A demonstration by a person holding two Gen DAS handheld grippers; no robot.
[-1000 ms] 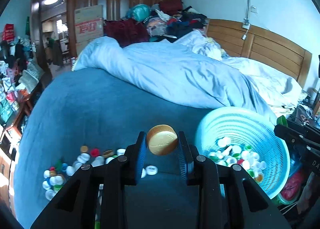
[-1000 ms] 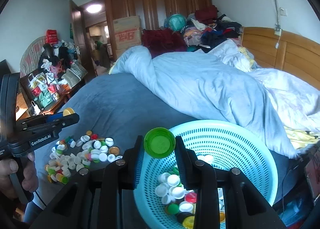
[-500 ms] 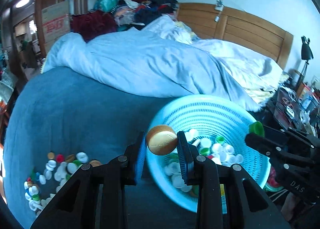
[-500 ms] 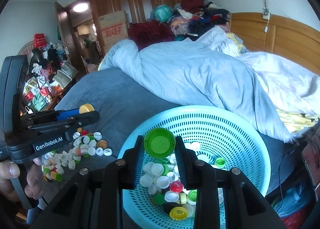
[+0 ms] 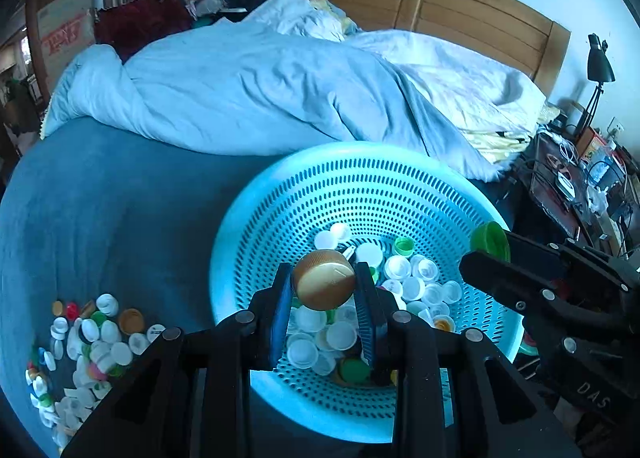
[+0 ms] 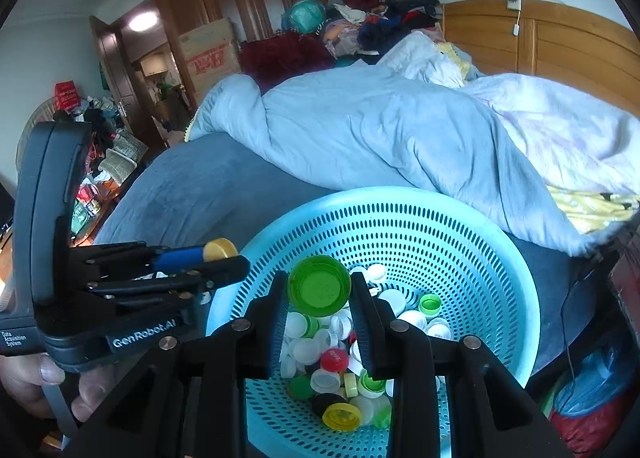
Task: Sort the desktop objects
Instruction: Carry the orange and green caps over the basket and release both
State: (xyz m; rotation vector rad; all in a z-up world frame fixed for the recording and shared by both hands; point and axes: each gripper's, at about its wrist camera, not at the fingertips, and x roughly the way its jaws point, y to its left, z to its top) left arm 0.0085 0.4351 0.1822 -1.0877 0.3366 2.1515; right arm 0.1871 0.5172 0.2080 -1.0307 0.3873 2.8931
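Left gripper [image 5: 324, 286]: jaws drawn in tight on a gold-brown bottle cap [image 5: 324, 280], pinched by its ribbed sides between the blue pads, held above the inside of the basket. Right gripper [image 6: 319, 292]: jaws likewise closed on a green bottle cap [image 6: 319, 285], its hollow side facing the camera, also held over the basket; in the left wrist view this gripper [image 5: 486, 254] enters from 3 o'clock with the green cap [image 5: 489, 240] at its tip over the basket's rim. In the right wrist view the left gripper [image 6: 218, 258] reaches in from 9 o'clock, the gold cap [image 6: 219, 249] just at the basket's rim, and a hand [image 6: 36, 382] grips its handle at 8 o'clock. Light blue perforated basket [image 5: 360, 186]: round, standing on a dark blue bedspread [image 5: 112, 202], its floor partly covered by loose caps [image 5: 404, 278], mostly white with some green, one red and one yellow. Pile of unsorted caps [image 5: 88, 338]: on the bedspread at 8 o'clock of the left wrist view, well apart from the basket, mixed white, green, red and orange. Pale blue duvet [image 5: 248, 90]: crumpled across the bed at 12 o'clock beyond the basket. Wooden headboard [image 5: 460, 14]: at 1 o'clock. Black desk lamp [image 5: 598, 70]: at 2 o'clock, beside the bed.
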